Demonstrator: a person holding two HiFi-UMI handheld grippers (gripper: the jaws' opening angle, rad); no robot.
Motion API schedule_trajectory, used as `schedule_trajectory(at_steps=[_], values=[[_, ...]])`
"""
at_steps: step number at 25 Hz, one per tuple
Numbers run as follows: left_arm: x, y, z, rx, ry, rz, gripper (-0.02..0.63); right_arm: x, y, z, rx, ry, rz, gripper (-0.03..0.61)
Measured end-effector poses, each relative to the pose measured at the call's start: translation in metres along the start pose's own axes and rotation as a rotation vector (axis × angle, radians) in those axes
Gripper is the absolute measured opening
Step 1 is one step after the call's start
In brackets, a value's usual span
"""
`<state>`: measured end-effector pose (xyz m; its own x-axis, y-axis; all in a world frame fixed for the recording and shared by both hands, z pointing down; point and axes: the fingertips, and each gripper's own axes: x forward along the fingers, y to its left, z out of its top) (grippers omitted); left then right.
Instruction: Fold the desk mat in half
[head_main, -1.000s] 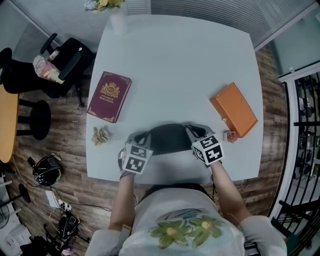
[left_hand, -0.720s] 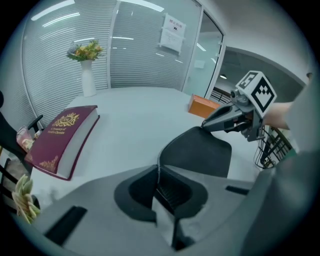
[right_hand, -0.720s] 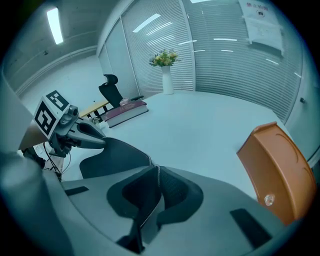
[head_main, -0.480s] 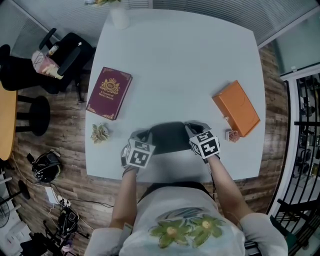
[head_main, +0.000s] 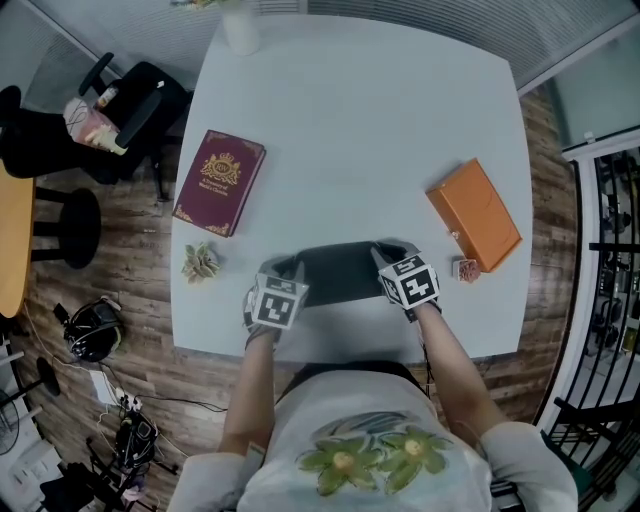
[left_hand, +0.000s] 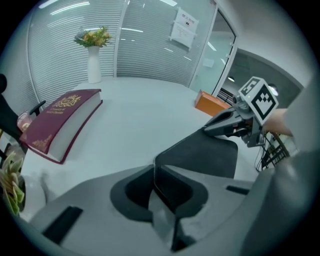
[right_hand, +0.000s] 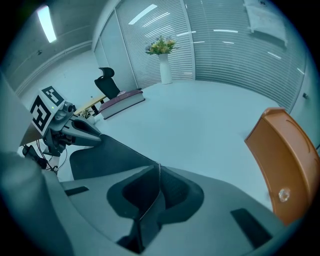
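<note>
Two grippers hold the dark desk mat (head_main: 335, 272) by the near edge of the white table (head_main: 350, 130). The left gripper (head_main: 284, 270) has its jaws pinched narrow on the mat's left end, the right gripper (head_main: 388, 254) likewise on its right end; a red book (head_main: 219, 183) and an orange case (head_main: 474, 215) lie apart to either side.

The desk mat (head_main: 338, 272) is a thin, dark grey, flexible sheet with rounded corners. It lies crosswise near the front edge of the white surface (head_main: 360, 130). Its left end is pinched between the jaws of the left gripper (head_main: 284, 270), and its right end between those of the right gripper (head_main: 391, 252). Both pinched edges turn upward.
</note>
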<state>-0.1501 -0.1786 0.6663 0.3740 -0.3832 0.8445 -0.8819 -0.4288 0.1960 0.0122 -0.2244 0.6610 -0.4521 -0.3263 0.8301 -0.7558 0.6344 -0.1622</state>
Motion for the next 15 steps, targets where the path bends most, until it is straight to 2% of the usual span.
schedule_trajectory(at_steps=[2,6,15], values=[[-0.002,0.005,0.000,-0.040,-0.012,0.004,0.040,0.000,0.000,0.000,0.010,0.003,0.007,0.046],[-0.009,0.015,0.004,-0.106,-0.058,0.028,0.137,-0.008,-0.003,0.003,0.026,-0.006,0.000,0.096],[-0.036,0.009,0.024,-0.127,-0.164,0.044,0.140,-0.045,-0.001,0.020,0.035,-0.102,-0.028,0.118]])
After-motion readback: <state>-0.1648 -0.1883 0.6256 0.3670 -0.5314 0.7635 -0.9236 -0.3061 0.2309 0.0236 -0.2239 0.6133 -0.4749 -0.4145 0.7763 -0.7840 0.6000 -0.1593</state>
